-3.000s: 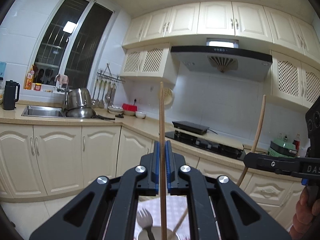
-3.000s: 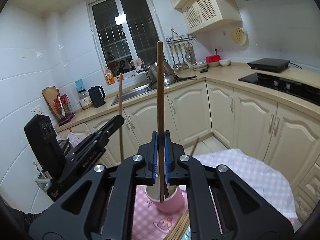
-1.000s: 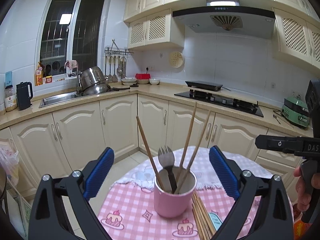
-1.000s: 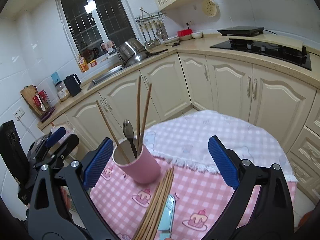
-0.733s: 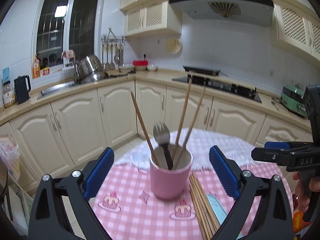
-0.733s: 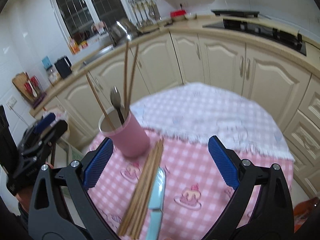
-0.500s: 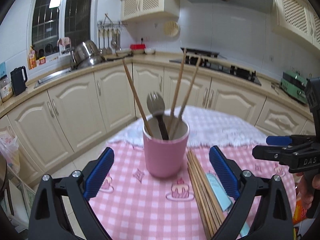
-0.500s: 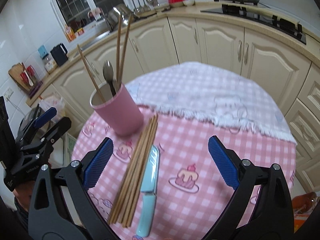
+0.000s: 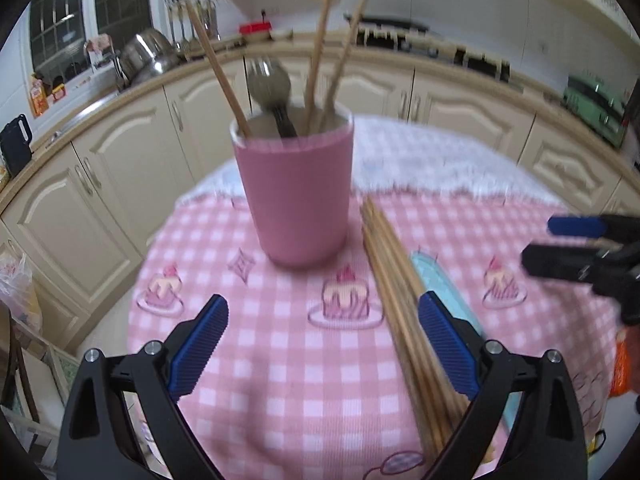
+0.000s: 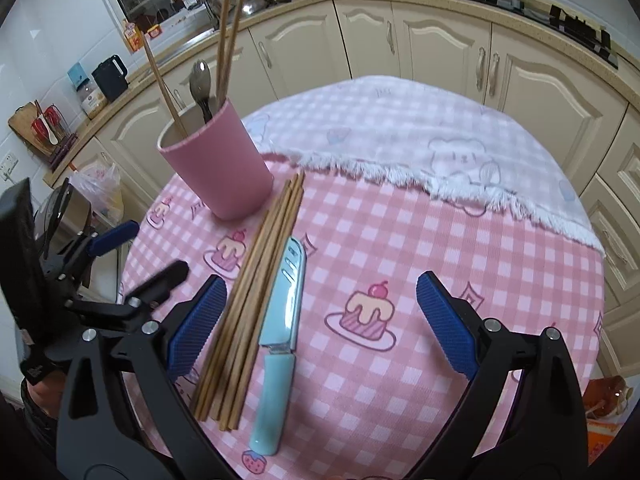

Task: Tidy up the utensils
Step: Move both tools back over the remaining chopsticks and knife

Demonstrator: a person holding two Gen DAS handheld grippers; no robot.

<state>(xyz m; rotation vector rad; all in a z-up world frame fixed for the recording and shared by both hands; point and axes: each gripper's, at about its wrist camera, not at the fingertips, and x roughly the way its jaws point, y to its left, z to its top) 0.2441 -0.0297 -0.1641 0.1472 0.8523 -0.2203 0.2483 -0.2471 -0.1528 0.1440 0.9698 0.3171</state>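
A pink cup stands on the pink checked tablecloth and holds three wooden chopsticks and a dark fork. It also shows in the right wrist view. A bundle of loose wooden chopsticks lies beside the cup, with a light blue knife next to it. My left gripper is open and empty, low over the cloth in front of the cup. My right gripper is open and empty above the knife and chopsticks.
A white fringed cloth covers the far part of the round table. Cream kitchen cabinets and a counter with a sink and hob curve behind. A plastic bag sits on the floor to the left.
Both grippers let go of a chopstick each into the cup and opened. They then came down and closer to the table, the left towards the cup, the right over the loose chopsticks and knife.
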